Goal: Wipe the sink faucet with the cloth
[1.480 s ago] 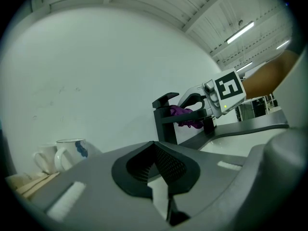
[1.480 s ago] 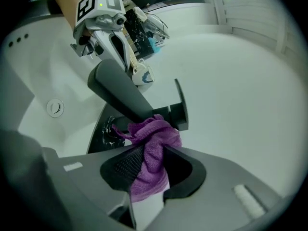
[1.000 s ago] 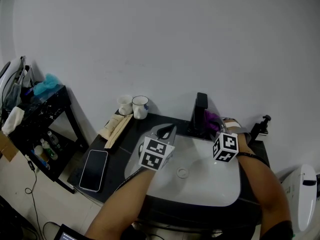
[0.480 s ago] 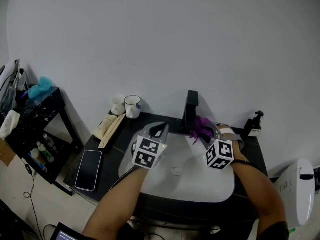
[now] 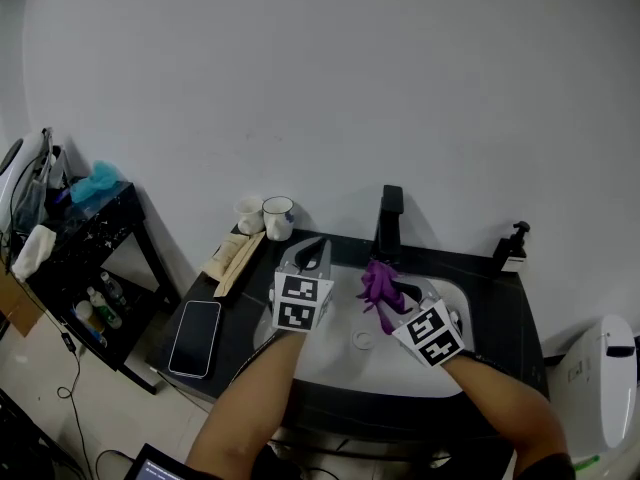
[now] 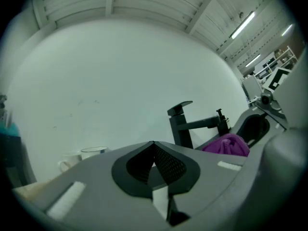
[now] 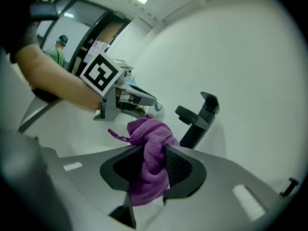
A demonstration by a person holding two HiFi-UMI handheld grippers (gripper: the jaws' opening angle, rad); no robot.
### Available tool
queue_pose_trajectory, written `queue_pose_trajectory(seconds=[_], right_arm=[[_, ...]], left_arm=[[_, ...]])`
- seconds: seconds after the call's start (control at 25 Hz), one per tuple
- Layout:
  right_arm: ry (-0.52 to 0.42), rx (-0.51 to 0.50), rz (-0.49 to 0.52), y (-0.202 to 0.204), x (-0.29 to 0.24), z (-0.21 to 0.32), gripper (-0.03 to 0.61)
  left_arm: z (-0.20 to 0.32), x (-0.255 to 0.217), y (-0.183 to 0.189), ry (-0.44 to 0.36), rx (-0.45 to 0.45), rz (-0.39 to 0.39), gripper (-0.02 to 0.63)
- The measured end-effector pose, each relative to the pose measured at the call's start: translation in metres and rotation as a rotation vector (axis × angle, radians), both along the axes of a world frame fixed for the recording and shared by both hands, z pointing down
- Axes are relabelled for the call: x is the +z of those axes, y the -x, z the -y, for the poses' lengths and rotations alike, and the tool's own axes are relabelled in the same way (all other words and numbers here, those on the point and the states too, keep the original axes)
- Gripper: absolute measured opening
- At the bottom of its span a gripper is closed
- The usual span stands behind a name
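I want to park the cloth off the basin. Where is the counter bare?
For the cloth, bare counter lies right of the basin: the strip between faucet and soap bottle, and forward from there. The left side is crowded: phone, mug, cup, beige packet.

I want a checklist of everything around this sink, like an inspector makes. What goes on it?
Surface: black counter around a white sink.
Job's things: black faucet at the sink's back; purple cloth held over the sink, in front of the faucet.
Clutter: phone, two cups, pump bottle.
Grippers: left gripper shut and empty; right gripper shut on the cloth.
Cables: one cable on the floor, left.
Surroundings: white wall; black shelf holding bottles, left.
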State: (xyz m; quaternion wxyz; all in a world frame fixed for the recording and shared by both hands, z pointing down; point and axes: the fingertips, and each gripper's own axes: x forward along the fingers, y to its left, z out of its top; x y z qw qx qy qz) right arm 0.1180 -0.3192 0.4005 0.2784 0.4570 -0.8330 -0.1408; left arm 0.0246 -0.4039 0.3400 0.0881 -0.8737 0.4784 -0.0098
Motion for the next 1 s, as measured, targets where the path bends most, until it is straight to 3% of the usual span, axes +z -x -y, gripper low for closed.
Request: queue_pose_trajectory(seconds=[0.2,0.4,0.52,0.76,1.0], right_arm=[[0.029,0.091,0.409,0.051,-0.021,0.029,0.133],[-0.030,0.358,0.949,0.040,-0.054,0.080,0.130],[-0.071,0.447,1.169,0.035,-0.066,0.102,0.127],[-0.157,0.513,1.417,0.031,-0.094,0.124,0.126],[-0.132,0.670,1.510,0.013,-0.065,0.132,0.123]], left_arm=[[-0.003,-0.028,0.053,-0.073,-0.146,-0.134,0.017],[-0.012,-0.043,0.070,-0.129,-0.161,-0.171,0.017],[-0.019,-0.052,0.078,-0.175,-0.179,-0.189,0.017],[-0.023,-0.064,0.104,-0.201,-0.224,-0.297,0.017],[-0.024,-0.066,0.105,-0.206,-0.216,-0.318,0.016]])
